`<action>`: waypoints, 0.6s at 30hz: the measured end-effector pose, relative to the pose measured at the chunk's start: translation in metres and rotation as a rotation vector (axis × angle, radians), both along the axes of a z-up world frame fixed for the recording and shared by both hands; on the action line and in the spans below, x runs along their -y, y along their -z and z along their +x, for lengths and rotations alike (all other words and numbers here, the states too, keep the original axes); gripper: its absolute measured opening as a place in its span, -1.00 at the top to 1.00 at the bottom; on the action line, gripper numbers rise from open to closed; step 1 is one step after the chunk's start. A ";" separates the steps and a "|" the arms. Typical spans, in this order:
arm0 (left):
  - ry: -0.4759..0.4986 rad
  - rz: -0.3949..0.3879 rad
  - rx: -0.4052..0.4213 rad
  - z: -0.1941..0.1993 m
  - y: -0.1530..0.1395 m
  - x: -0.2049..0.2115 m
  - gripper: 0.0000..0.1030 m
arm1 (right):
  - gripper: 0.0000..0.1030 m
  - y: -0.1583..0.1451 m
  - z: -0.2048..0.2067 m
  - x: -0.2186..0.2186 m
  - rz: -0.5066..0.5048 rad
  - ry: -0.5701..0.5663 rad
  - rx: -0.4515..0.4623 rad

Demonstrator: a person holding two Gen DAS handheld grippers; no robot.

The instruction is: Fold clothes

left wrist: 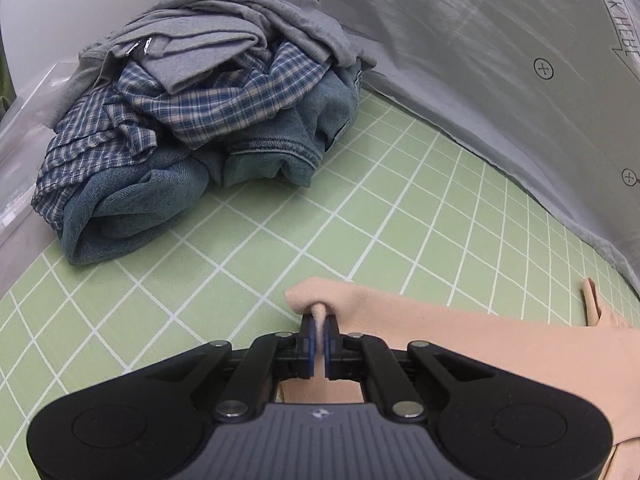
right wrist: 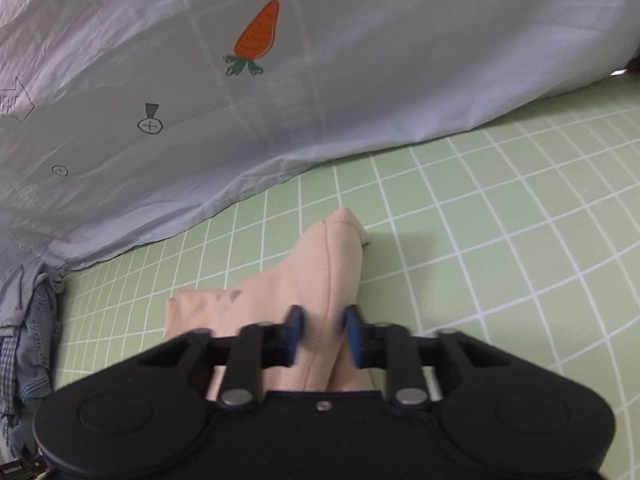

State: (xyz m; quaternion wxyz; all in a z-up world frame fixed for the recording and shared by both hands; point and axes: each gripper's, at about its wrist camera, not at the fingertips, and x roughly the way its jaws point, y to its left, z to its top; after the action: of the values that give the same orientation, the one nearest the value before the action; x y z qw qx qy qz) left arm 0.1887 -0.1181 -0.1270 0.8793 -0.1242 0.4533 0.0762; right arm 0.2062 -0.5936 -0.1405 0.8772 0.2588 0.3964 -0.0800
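Two tools work a peach garment (left wrist: 500, 344) spread on the green gridded bench (left wrist: 360, 220). My left tool (left wrist: 319, 330) is clamped on a pinched ridge of the fabric near its corner, blue pads (left wrist: 307, 344) pressed together with cloth between them. My right tool (right wrist: 323, 334) hovers over another part of the same garment (right wrist: 320, 276), its fingers apart and blurred, with the seamed fabric showing in the gap; I cannot tell whether they touch it. Behind, a pile of clothes (left wrist: 192, 120), grey, blue plaid and denim, sits on the far left of the bench. A pale grey sheet (right wrist: 280, 80) printed with a carrot (right wrist: 258, 30) and cross marks drapes along the back edge.
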 end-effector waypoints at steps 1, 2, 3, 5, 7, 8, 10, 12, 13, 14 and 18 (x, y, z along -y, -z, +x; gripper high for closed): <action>-0.003 -0.004 -0.010 0.001 0.003 0.000 0.91 | 0.89 0.002 0.005 0.000 -0.008 -0.006 0.004; -0.006 -0.007 -0.017 0.001 0.006 0.000 0.91 | 0.89 0.004 0.009 0.000 -0.025 -0.012 0.001; -0.008 -0.009 -0.021 0.000 0.009 0.000 0.90 | 0.89 0.005 0.014 -0.001 -0.043 -0.020 -0.006; 0.002 0.013 -0.019 -0.001 0.010 0.003 0.90 | 0.82 0.005 0.019 -0.005 -0.093 -0.019 -0.019; 0.005 0.027 -0.019 -0.002 0.010 0.005 0.89 | 0.13 -0.002 0.016 -0.009 -0.170 0.007 -0.028; 0.002 0.028 -0.021 -0.002 0.010 0.005 0.88 | 0.03 -0.007 0.011 -0.012 -0.207 0.020 -0.022; -0.001 0.027 -0.030 -0.003 0.008 0.006 0.70 | -0.21 -0.019 -0.007 -0.018 -0.275 0.028 -0.005; 0.020 0.017 -0.030 -0.012 0.003 0.012 0.39 | -0.69 -0.030 -0.032 -0.028 -0.338 0.027 0.012; 0.034 0.011 -0.027 -0.019 0.000 0.016 0.29 | -0.98 -0.035 -0.048 -0.034 -0.367 0.023 0.023; 0.048 0.005 -0.025 -0.025 -0.003 0.020 0.05 | -1.00 -0.040 -0.064 -0.041 -0.388 0.017 0.038; 0.103 -0.020 -0.016 -0.050 -0.014 0.036 -0.39 | -1.00 -0.041 -0.127 -0.065 -0.364 0.007 0.026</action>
State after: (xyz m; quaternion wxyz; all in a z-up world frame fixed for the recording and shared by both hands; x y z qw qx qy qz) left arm 0.1385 -0.1538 -0.1126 0.8773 -0.1088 0.4667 0.0275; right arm 0.0789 -0.5286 -0.0999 0.9143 0.0980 0.3631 -0.1502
